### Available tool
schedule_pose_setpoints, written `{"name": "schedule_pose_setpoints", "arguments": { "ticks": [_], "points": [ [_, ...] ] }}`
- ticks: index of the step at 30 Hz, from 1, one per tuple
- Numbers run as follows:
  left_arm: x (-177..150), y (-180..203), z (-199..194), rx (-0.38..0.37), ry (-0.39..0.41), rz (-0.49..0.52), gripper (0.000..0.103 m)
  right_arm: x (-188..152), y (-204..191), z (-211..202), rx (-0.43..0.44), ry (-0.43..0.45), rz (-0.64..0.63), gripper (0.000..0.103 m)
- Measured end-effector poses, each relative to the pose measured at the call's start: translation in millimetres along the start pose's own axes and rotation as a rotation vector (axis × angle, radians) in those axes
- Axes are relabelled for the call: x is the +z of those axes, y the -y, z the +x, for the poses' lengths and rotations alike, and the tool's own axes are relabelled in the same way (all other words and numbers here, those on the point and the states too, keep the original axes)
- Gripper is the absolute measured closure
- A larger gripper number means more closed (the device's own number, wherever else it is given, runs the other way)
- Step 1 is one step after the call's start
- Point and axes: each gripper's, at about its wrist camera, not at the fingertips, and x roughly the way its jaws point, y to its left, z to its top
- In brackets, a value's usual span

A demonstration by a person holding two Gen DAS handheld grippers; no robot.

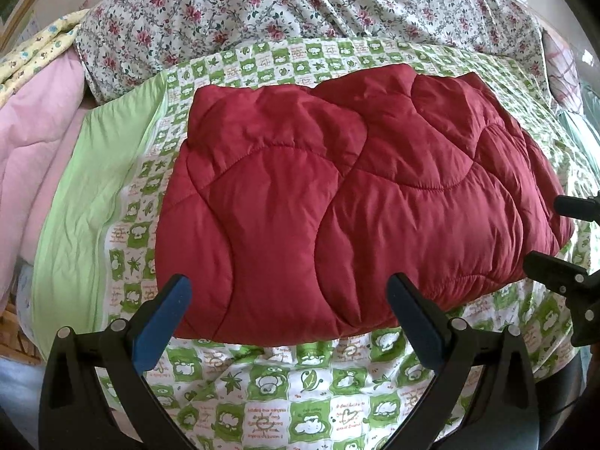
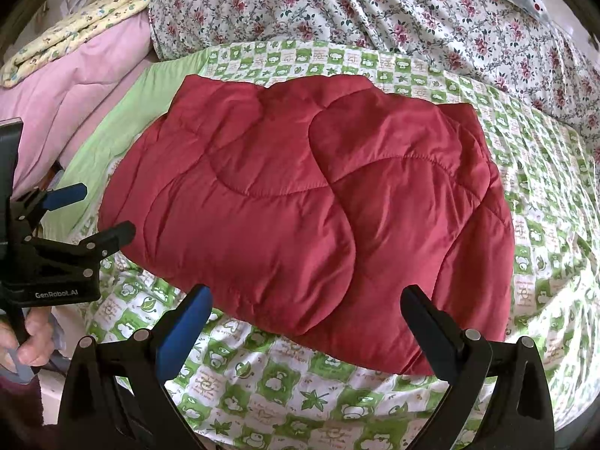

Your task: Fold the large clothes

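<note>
The bed point(image 1: 262, 386) carries a green-and-white checked sheet point(image 2: 285, 405) printed with small figures and leaves. It covers the near and middle area of the bed.

A floral quilt point(image 2: 375, 7), white with red roses, is bunched along the far edge of the bed. A pink quilt point(image 1: 41, 142) lies heaped at the left edge, with a yellow printed blanket point(image 2: 78, 22) on top of it toward the far left corner. A plain light-green band of fabric point(image 1: 93, 187) runs between the pink quilt and the checked area.

The red quilted garment point(image 1: 337, 202) lies folded into a compact block in the middle of the checked sheet. One padded layer overlaps another on the top surface, and curved stitch lines cross it. Its near edge sits close to the near edge of the bed.

The left gripper point(image 1: 288, 300) hangs above the near edge of the garment, jaws spread wide, holding nothing. One finger carries a blue pad point(image 1: 161, 322).

The right gripper point(image 2: 305, 313) hangs likewise over the garment's near edge, jaws spread wide and empty.

In the right wrist view a hand point(image 2: 30, 341) grips the handle of the left gripper at the left border.
</note>
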Motion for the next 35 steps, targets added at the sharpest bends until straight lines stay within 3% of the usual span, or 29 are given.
{"name": "schedule_pose_setpoints", "arguments": {
  "ticks": [35],
  "points": [
    [4.3,-1.1,-2.4,-0.001,0.007,-0.007,0.000,2.3,0.7,-0.1,0.005,0.009,0.014,0.002]
  ]
}}
